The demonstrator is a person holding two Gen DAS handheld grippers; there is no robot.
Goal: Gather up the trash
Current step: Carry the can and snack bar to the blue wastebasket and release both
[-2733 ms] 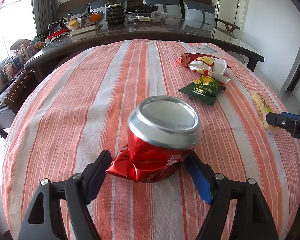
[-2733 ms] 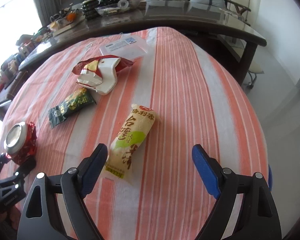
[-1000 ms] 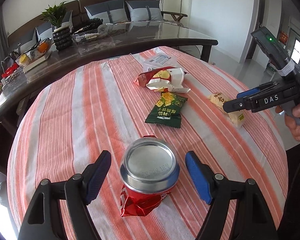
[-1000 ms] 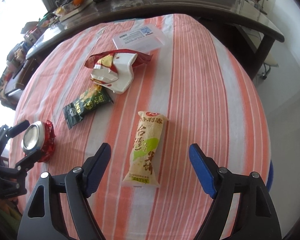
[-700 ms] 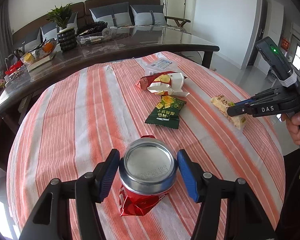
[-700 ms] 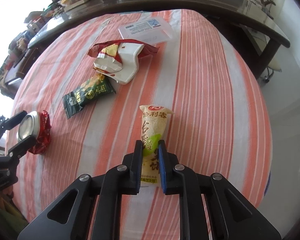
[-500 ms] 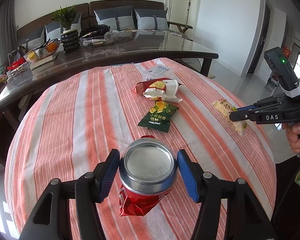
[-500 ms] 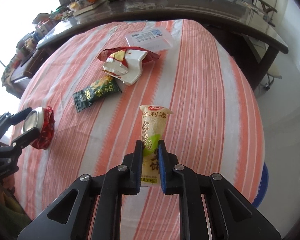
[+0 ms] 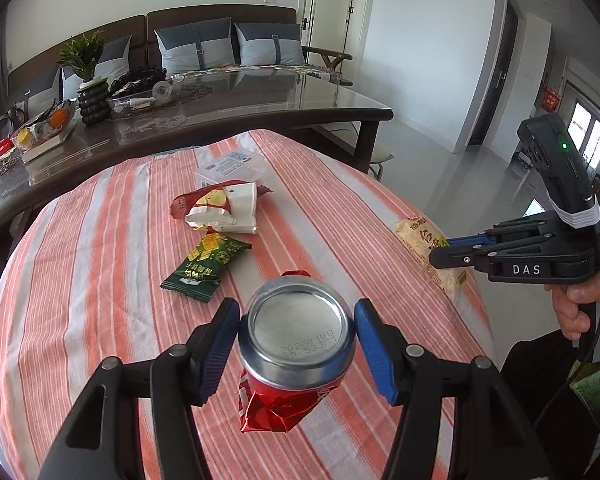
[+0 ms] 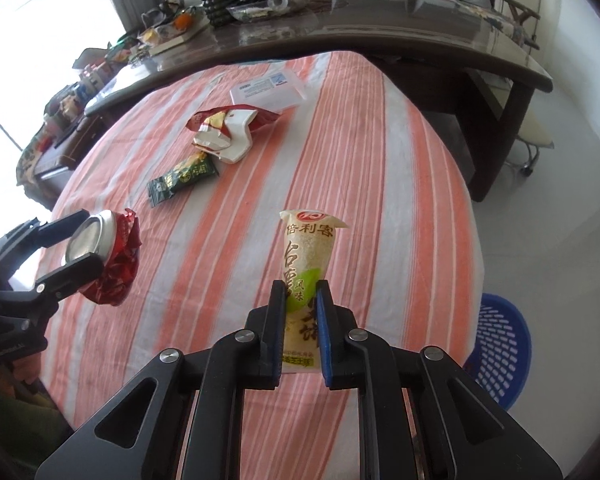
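Observation:
My left gripper is shut on a crushed red soda can and holds it above the striped tablecloth; the can also shows in the right wrist view. My right gripper is shut on a yellow snack packet, lifted off the table; it also shows in the left wrist view. A green snack wrapper and a red and white chip bag lie on the table beyond the can.
A clear plastic box lies at the table's far side. A blue mesh basket stands on the floor right of the table. A dark glass-topped table with clutter stands behind.
Both grippers have closed, the left on the can and the right on the yellow packet. Both items have since been lifted higher off the table.

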